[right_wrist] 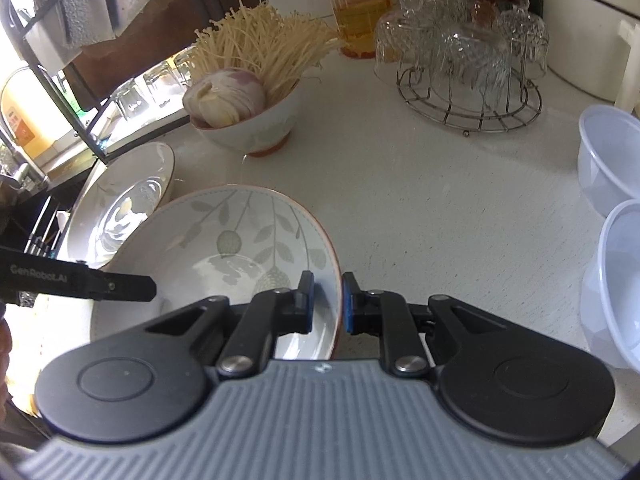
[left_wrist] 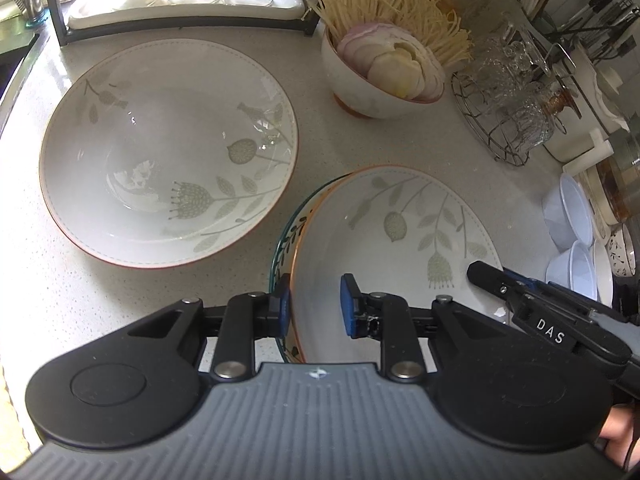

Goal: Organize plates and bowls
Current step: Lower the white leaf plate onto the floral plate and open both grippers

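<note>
Leaf-patterned bowl gripped at both rims over another bowl.

The white, red-rimmed ceramic bowl [left_wrist: 400, 240] sat mouth up, nested in a green-edged painted bowl [left_wrist: 282, 248]. The left gripper [left_wrist: 314, 308] straddled both rims, jaws partly apart; the right gripper [right_wrist: 328, 304] pinched the opposite rim. Only the left view showed the lower bowl.

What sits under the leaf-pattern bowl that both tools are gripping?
Under the leaf-pattern bowl sits another dish, only its rim showing: a dark teal edge with painted leaves. The rest is covered, so I cannot tell whether more dishes lie below.
</note>
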